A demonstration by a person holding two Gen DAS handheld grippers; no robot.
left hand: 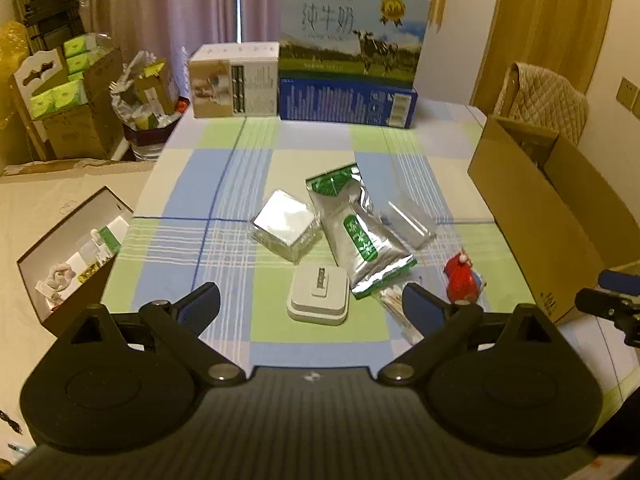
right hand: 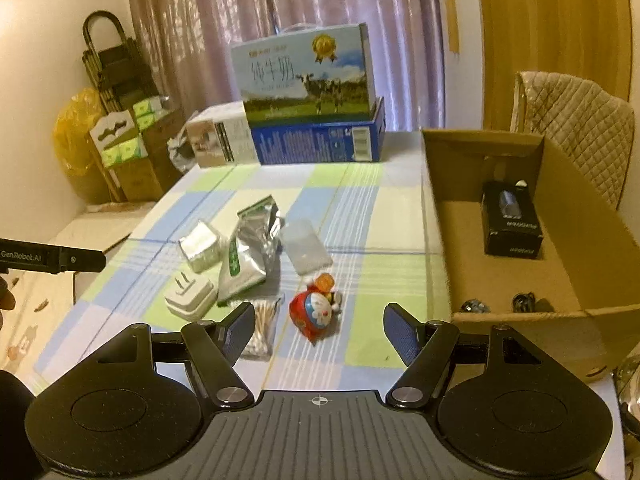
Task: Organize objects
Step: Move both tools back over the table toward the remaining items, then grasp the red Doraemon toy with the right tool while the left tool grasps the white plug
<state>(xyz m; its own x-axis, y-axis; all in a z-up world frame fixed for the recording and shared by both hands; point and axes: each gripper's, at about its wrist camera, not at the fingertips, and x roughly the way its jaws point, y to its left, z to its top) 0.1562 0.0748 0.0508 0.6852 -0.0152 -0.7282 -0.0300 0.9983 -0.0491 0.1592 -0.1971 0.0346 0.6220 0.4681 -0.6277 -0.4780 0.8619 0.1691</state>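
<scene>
left gripper (left hand: 312,300): jaws wide, empty, hovering over the plug (left hand: 318,299), probably lining it up
right gripper (right hand: 319,330): wide open too, nothing held, aimed at the toy (right hand: 314,313)
box (right hand: 560,280): right beside the pile, looks like the drop spot

A table covered by a blue, green and cream checked cloth (left hand: 224,184) carries a white plug adapter (left hand: 318,298), a silver-and-green foil pouch (left hand: 356,236), a foil-wrapped square packet (left hand: 285,229), a clear plastic case (left hand: 408,218), a bag of cotton swabs (right hand: 264,326), a red round toy figure (right hand: 314,312), an open brown cardboard box (right hand: 448,216) and stacked cartons (left hand: 344,104).
</scene>
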